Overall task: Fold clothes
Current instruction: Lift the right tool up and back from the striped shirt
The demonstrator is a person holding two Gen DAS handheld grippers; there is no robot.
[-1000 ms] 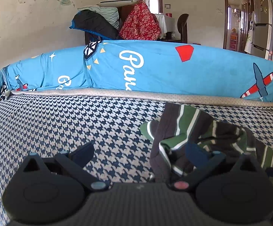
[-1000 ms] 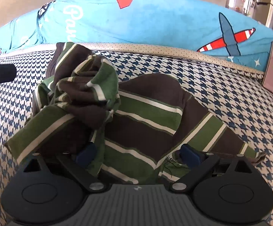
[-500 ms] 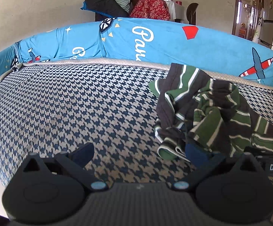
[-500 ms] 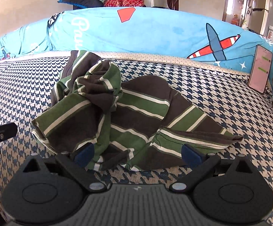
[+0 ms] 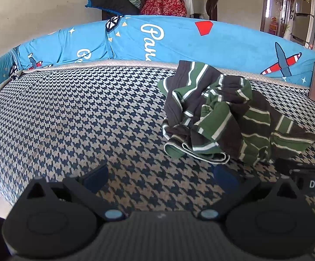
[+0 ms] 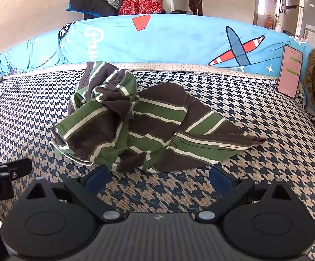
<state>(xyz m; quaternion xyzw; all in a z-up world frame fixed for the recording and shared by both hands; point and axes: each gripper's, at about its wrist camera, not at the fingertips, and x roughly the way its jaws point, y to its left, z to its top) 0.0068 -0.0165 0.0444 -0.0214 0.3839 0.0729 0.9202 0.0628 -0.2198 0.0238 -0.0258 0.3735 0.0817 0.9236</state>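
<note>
Both of our tongs have drawn back from the striped shirt (image 6: 148,121) since a second ago, when the right pair reached into the cloth. Now we hold the left tongs (image 5: 159,176) and the right tongs (image 6: 158,177) released, jaws wide apart and empty, just short of its near hem. We see the shirt lying crumpled on the houndstooth bed (image 5: 74,117), toward the blue cushion (image 6: 179,37), where a phone (image 6: 290,71) leans.
</note>
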